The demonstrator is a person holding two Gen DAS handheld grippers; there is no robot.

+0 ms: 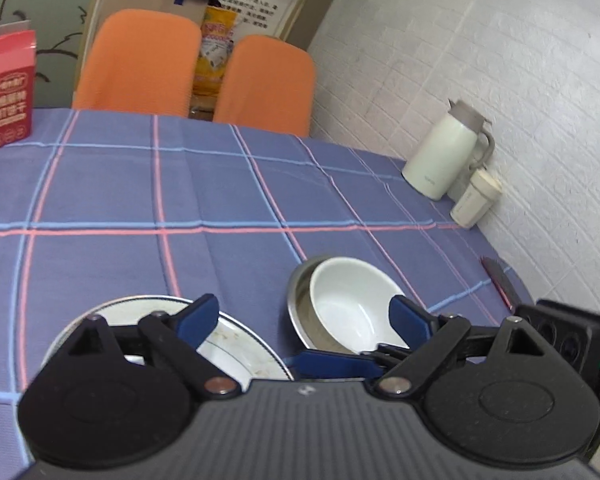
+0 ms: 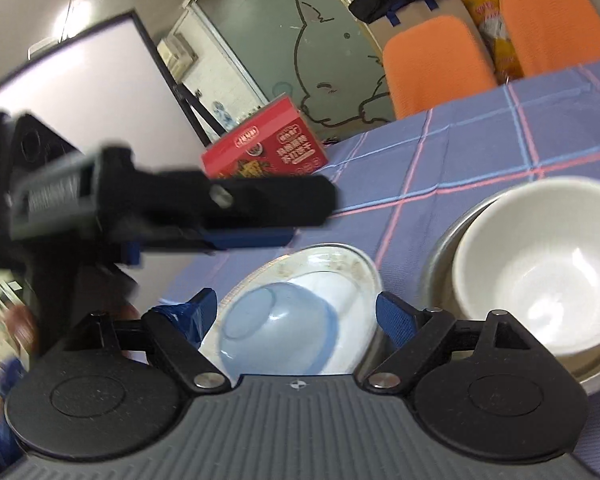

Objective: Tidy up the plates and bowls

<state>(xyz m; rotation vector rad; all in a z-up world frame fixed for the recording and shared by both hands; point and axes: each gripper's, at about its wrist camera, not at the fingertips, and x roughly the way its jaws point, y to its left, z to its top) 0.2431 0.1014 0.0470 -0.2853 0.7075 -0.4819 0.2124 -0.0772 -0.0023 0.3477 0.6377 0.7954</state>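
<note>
In the left wrist view a white bowl (image 1: 352, 304) sits nested in a steel bowl (image 1: 300, 300) on the checked cloth. A white patterned plate (image 1: 236, 344) lies to its left. My left gripper (image 1: 306, 318) hangs open above both, holding nothing. A blue finger (image 1: 332, 362) of the right gripper pokes in low between them. In the right wrist view my right gripper (image 2: 300, 314) is open just above the plate (image 2: 340, 268). A clear blue bowl (image 2: 276, 328) rests on the plate between the fingers, apart from both. The white bowl (image 2: 540, 264) in the steel bowl (image 2: 440, 248) is to the right.
A red box (image 1: 6, 88) stands at the far left of the table, with two orange chairs (image 1: 140, 60) behind it. A white jug (image 1: 444, 152) and a cup (image 1: 474, 198) stand by the brick wall on the right. The left gripper's blurred body (image 2: 172, 208) crosses the right wrist view.
</note>
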